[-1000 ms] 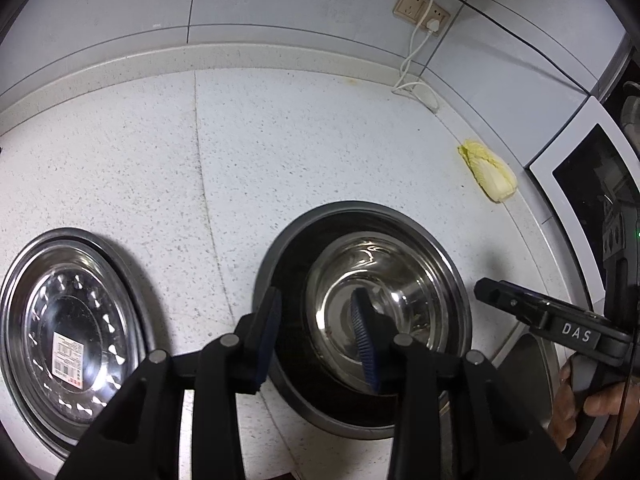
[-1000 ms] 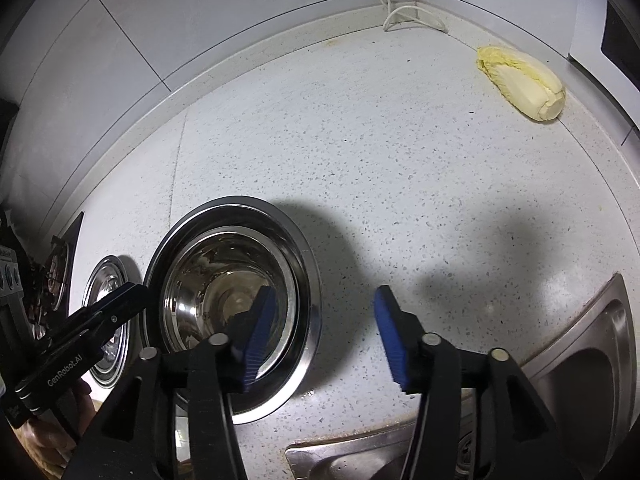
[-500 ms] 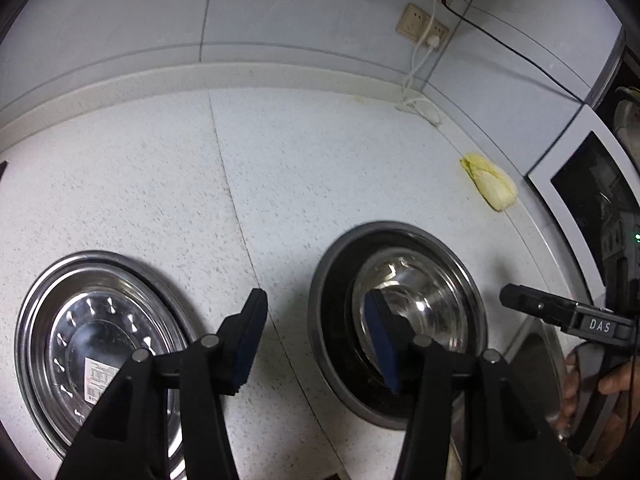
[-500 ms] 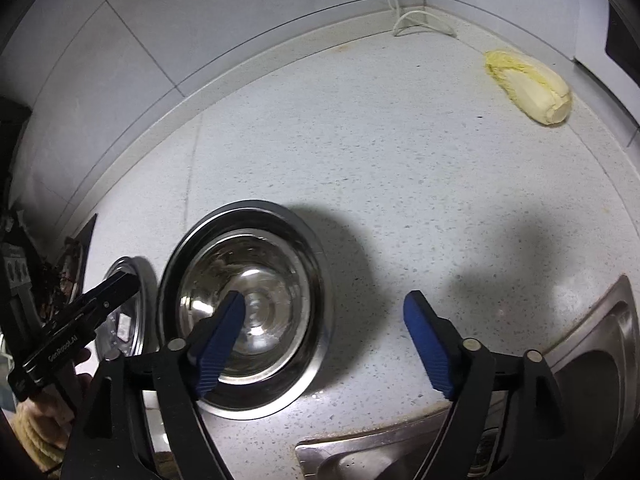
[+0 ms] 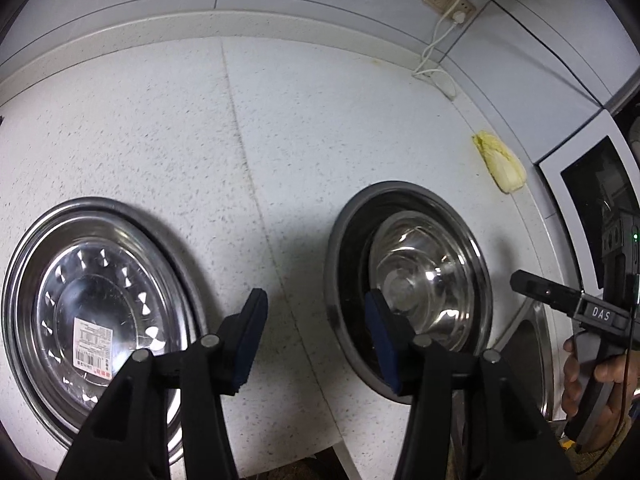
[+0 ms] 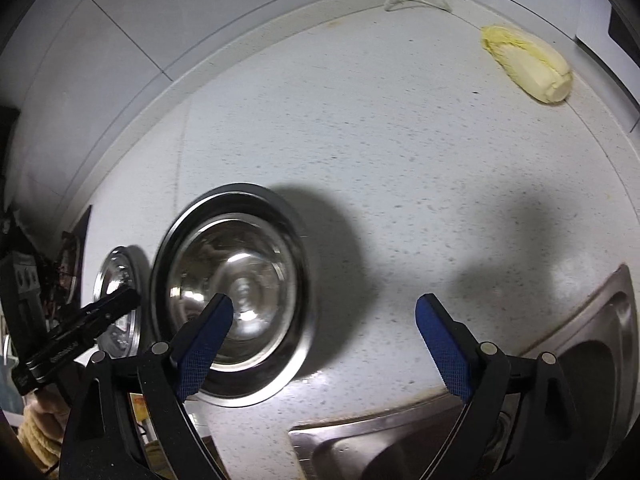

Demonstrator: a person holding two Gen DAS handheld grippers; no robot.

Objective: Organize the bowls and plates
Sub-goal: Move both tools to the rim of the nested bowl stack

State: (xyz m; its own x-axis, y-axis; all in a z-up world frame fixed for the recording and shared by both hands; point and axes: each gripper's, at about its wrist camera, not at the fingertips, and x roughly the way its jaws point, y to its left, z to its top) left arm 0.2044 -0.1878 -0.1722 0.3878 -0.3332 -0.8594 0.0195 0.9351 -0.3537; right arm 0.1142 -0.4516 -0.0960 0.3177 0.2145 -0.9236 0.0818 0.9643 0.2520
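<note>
A steel bowl (image 5: 424, 280) sits inside a wider steel plate (image 5: 340, 240) on the white speckled counter; they also show in the right wrist view, bowl (image 6: 236, 284) and plate (image 6: 304, 344). A second steel plate (image 5: 96, 300) with a paper label lies to the left, partly seen in the right wrist view (image 6: 116, 276). My left gripper (image 5: 316, 320) is open and empty, above the counter between the two plates. My right gripper (image 6: 324, 320) is open wide and empty, just right of the bowl. Each gripper shows in the other's view.
A yellow napa cabbage (image 5: 500, 164) lies by the back right wall, also in the right wrist view (image 6: 528, 64). A steel sink (image 6: 560, 400) is at the front right. A white cable (image 5: 436, 76) trails from wall sockets. An appliance (image 5: 592, 200) stands at the right.
My left gripper has let go of the bowl's rim, opened and pulled back to the left. My right gripper has opened wider and drawn back. The bowl stays in the plate.
</note>
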